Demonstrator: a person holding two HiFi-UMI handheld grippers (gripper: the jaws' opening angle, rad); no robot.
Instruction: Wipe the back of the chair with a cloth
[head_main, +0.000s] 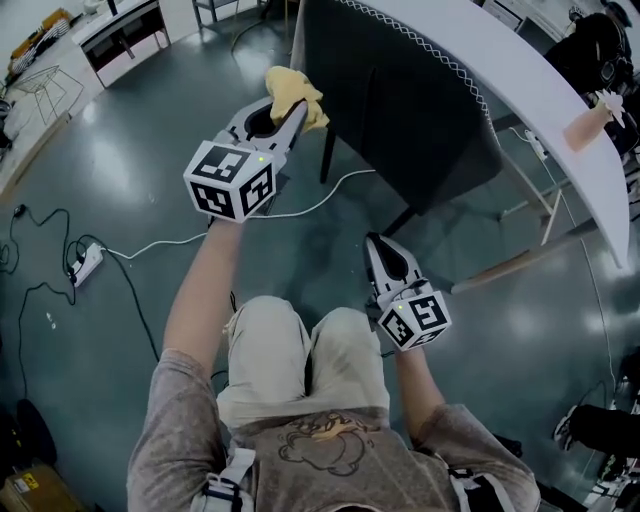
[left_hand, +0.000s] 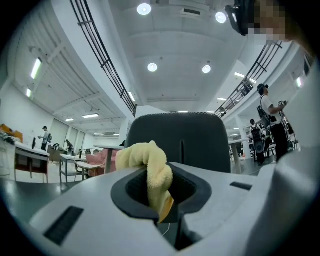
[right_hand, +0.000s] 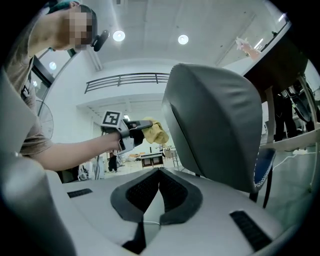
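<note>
Left gripper view: the yellow cloth (left_hand: 149, 162) is pinched between the left gripper's (left_hand: 161, 186) jaws and bunches up over the left one. The dark chair back (left_hand: 192, 140) stands straight ahead of it.

In the head view the cloth (head_main: 297, 92) sits at the upper left edge of the chair back (head_main: 400, 110); I cannot tell whether it touches. The left gripper (head_main: 281, 117) is raised beside that edge. My right gripper (head_main: 378, 246) hangs low, beneath the backrest's lower corner, its jaws pressed together on nothing.

The white table's (head_main: 500, 60) curved edge runs close behind the backrest's top. Left of the chair I have open floor (head_main: 130, 130), crossed only by a white cable (head_main: 310, 206) trailing to a power strip (head_main: 85, 263).
</note>
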